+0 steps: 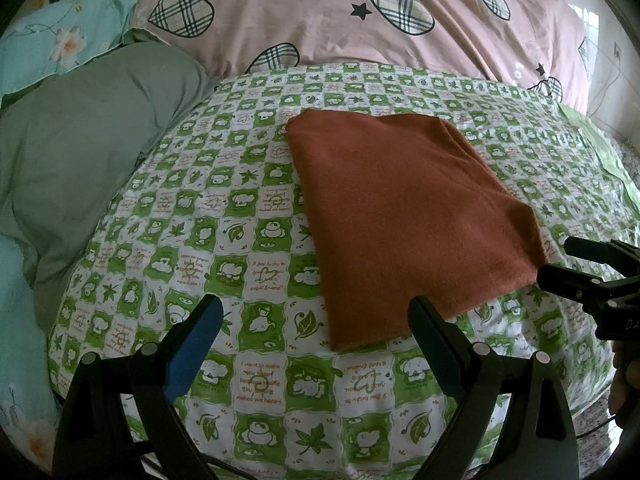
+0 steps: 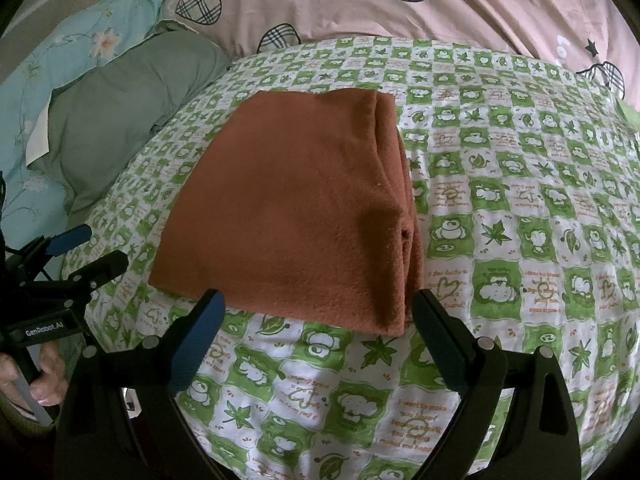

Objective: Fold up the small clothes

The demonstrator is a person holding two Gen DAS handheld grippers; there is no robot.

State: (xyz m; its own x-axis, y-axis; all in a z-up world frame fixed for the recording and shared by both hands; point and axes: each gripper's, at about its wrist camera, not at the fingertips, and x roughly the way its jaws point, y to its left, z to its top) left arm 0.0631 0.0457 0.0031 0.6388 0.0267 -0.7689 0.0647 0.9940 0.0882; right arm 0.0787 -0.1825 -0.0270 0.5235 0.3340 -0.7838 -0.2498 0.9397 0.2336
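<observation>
Left wrist view shows the left gripper [image 1: 316,316] with its two fingers spread wide and nothing between them, above the green and white bed sheet [image 1: 224,208]. A folded rust-brown cloth [image 1: 404,216] lies flat on the sheet toward 12 o'clock, and the right gripper [image 1: 576,264] pokes in at 3 o'clock. In the right wrist view its own fingers are spread wide too and hold nothing, with the cloth's near edge just past the tips. Farther out, a grey-green pillow [image 1: 88,144] sits at 10 o'clock and a pink quilt with checked hearts [image 1: 320,12] at 12 o'clock.
</observation>
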